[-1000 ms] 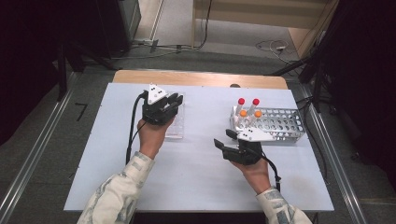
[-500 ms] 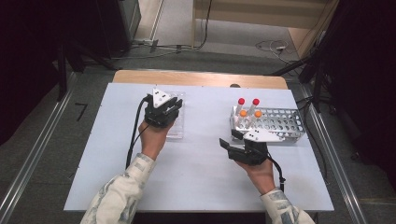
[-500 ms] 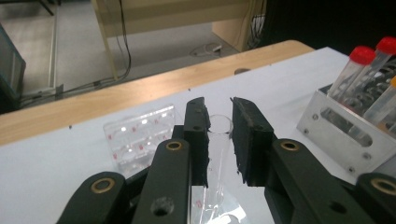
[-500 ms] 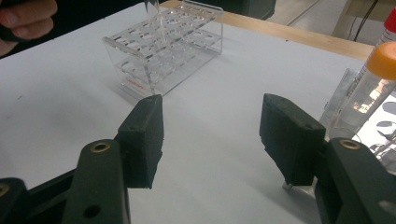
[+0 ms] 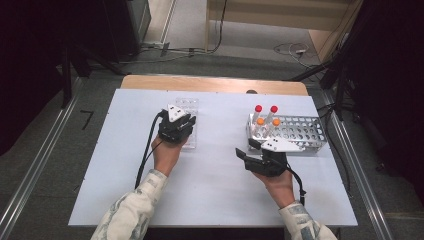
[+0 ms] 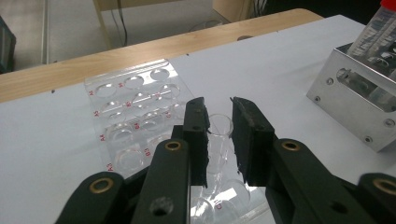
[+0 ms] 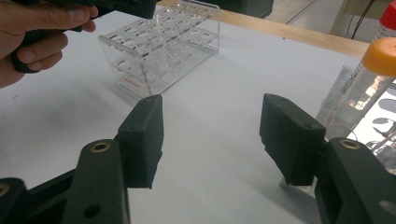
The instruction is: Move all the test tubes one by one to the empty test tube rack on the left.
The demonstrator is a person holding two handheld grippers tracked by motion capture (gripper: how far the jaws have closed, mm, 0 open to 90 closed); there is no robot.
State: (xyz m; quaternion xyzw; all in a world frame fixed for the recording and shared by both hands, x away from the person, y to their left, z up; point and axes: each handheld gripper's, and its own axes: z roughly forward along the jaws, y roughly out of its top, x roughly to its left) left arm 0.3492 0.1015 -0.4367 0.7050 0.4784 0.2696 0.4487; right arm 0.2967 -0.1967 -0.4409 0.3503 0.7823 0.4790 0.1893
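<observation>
the left gripper (image 6: 219, 140) has its jaws closed narrow on a clear glass tube (image 6: 218, 135), held upright over the clear acrylic rack (image 6: 135, 116), which lies at 12 o'clock of that hand in the high view. the right gripper (image 7: 210, 140) stands wide and empty, the metal tube rack (image 5: 295, 131) with capped tubes at its 1 o'clock. judged step: seating the tube in a well; the next move calls for a straight descent before release.
</observation>
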